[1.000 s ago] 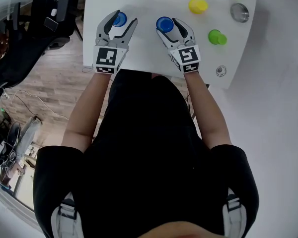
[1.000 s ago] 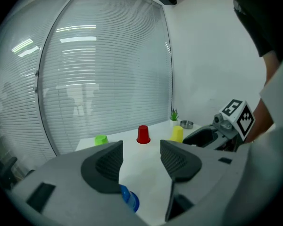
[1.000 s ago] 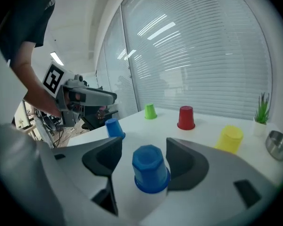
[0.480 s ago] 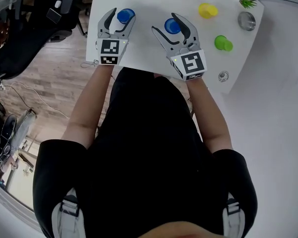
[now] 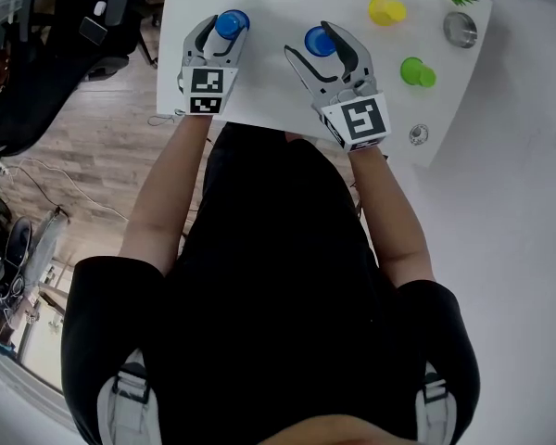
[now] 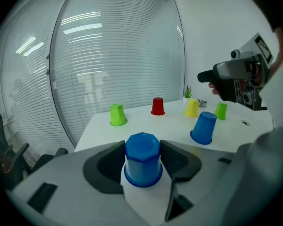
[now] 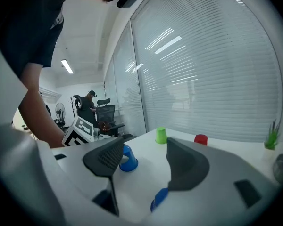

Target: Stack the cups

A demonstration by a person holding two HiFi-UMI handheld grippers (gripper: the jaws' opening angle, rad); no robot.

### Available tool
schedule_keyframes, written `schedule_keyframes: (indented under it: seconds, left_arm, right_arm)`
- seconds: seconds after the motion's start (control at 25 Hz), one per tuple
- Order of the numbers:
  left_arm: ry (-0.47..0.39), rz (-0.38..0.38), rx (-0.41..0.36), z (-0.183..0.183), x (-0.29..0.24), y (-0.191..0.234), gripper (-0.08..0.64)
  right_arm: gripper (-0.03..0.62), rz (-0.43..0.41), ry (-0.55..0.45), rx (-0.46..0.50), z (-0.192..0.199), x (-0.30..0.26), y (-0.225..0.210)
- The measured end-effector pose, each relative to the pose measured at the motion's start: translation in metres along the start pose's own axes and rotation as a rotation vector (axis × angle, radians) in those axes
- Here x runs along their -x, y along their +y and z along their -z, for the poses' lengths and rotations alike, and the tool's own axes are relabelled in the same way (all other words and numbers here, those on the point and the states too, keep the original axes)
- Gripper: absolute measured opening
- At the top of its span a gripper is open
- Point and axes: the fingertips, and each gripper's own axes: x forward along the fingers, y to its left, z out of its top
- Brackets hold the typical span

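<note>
— White bench (image 5: 269, 91) fills the top of the head view, with cups scattered across it. What's new?
— Left claw (image 6: 142, 145) has dropped around the blue cup (image 6: 142, 166) at upper left. Its jaws have just been closing and now press that cup's sides. The cup stands on the bench, not lifted.
— And the right?
— Right claw (image 7: 145, 149) has lifted above the second blue cup (image 6: 203, 127), upper centre. Its jaws have just narrowed slightly yet stand apart, gripping nothing. That cup sits below them.
— Meaning?
— Likely the left cup gets carried over and capped onto the second. Yellow cup (image 5: 386, 10), green cup (image 5: 412, 70) and red cup (image 6: 157, 106) wait unstacked.
</note>
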Motion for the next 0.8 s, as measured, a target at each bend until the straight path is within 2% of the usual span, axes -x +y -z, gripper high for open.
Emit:
schedule_keyframes:
  seconds: [0.2,0.44,0.8]
  left_arm:
    - [-0.031,0.098,-0.039,-0.017,-0.002,-0.039,0.242]
    - [-0.038,0.198,-0.076,-0.027,-0.015,-0.084,0.242]
    - [-0.027,0.262,-0.093,-0.029,-0.027,-0.111,0.243]
  right_arm:
    - [0.275,0.041,0.000,0.000,0.004,0.015,-0.010]
    - [0.272,0.107,-0.010,-0.045,0.012,0.036,-0.023]
    - [0.270,0.177,0.001,-0.060,0.025,0.062,-0.040]
